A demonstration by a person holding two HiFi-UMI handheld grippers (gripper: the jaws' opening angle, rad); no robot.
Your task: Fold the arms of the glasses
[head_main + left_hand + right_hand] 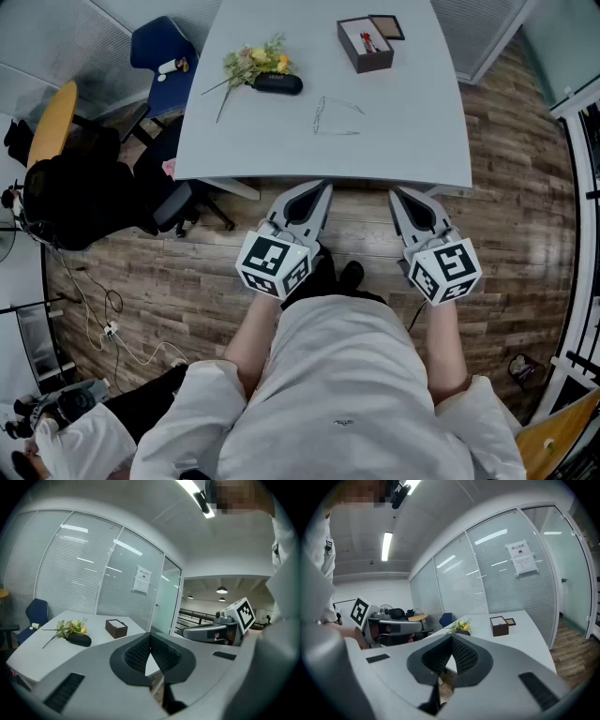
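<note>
Thin wire-framed glasses (334, 116) lie with their arms spread on the middle of the white table (253, 141) in the head view. My left gripper (323, 188) and right gripper (395, 196) hover side by side just short of the table's near edge, well back from the glasses. Each gripper is shut with nothing between its fingers. In the left gripper view my left gripper (150, 636) shows its ribbed pads meeting at the tips. The right gripper (452, 638) looks the same in its own view. The glasses do not show in either gripper view.
A black glasses case (277, 83) lies beside a small bunch of flowers (251, 63) at the table's far left. A dark open box (365, 44) stands at the far right. A blue chair (164, 58) and a black office chair (89, 197) stand left of the table.
</note>
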